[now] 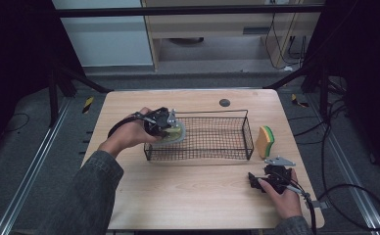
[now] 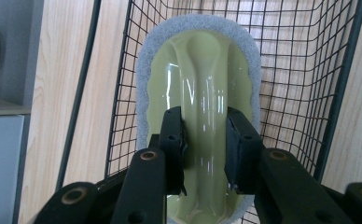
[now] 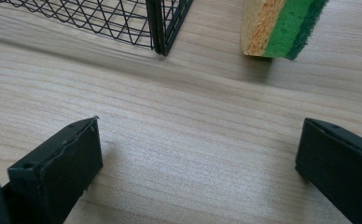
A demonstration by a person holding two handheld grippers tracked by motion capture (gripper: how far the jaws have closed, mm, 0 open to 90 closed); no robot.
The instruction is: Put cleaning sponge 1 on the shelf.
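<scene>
Scrub pad point(image 2: 198, 70), pale yellow-green plastic with a raised handle ridge and a grey fleecy rim, pinched by the handle between the jaws of the left gripper point(image 2: 203, 140). Pads point(image 2: 173, 140) pressed against both sides of the ridge, seen clearly in the left gripper view. Held over the left end of the black wire basket point(image 1: 247, 128), mesh showing beneath and around it, partly inside the basket's rim; whether touching the mesh floor, cannot tell. In the high view, same pad point(image 1: 176, 133) at the basket's left end under the left gripper point(image 1: 166, 123).

Right gripper point(image 3: 198, 154) low over the bare wooden counter point(image 3: 193, 107) at the near right, jaws spread wide, nothing between them. Just beyond it, a yellow-and-green sponge point(image 3: 281, 25) standing on edge on the counter, just right of the basket's near right corner point(image 3: 163, 23), apart from the wire. In the high view, the sponge point(image 1: 265, 142) between the basket and the right gripper point(image 1: 269, 180).
</scene>
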